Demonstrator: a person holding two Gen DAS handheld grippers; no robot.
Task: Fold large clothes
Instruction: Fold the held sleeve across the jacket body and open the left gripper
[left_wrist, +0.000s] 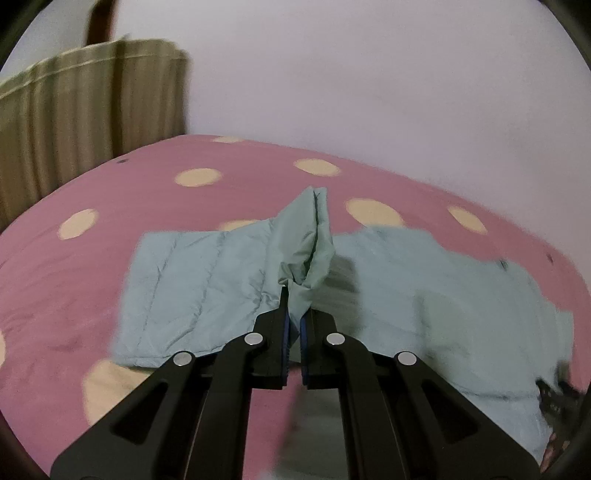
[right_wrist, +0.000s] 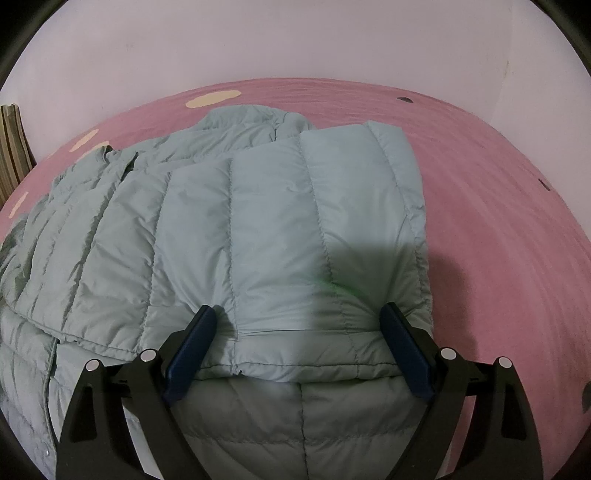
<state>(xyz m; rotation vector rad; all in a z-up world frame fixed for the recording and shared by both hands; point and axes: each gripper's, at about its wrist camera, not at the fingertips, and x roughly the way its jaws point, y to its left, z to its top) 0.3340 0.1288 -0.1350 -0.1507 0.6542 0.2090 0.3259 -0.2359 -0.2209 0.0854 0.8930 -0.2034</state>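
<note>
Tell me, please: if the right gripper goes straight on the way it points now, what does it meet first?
Most likely the folded sleeve of the light blue puffer jacket. The right gripper stands open, its fingers apart over the sleeve's near edge, pointing down at it. Whether they already touch the fabric is unclear.

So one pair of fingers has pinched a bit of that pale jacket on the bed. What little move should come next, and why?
Probably carry the pinched fabric across and lay it onto the jacket's body. The left gripper is shut on a raised fold, likely a sleeve, lifted off the pink bedspread. The right gripper is open, its fingers straddling the folded part, seemingly pressing it down.
</note>
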